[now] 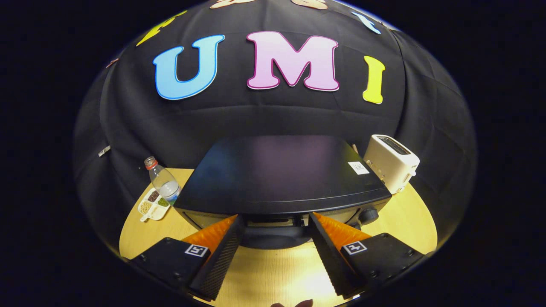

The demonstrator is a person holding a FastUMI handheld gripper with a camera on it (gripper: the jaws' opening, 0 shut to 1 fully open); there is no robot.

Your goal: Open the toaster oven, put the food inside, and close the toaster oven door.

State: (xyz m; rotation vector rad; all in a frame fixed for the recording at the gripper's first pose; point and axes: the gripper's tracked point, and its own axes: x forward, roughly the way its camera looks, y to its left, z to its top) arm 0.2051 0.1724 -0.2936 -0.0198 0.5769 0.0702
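Observation:
The black toaster oven (281, 172) stands on the wooden table (405, 221), and I look down on its flat top from the front. My gripper (276, 218) is open, its fingertips up against the oven's front just under the top edge. The dark curved door handle (275, 239) lies between the two fingers, and neither finger presses on it. From this angle I cannot tell whether the door is ajar. A control knob (369, 215) sits on the oven's front, just right of the right finger.
A white pop-up toaster (392, 162) stands behind the oven's right corner. Left of the oven are a clear plastic bottle (164, 181) with a red cap and a small white divided dish (152, 205) holding seeds. Bare tabletop lies under the fingers.

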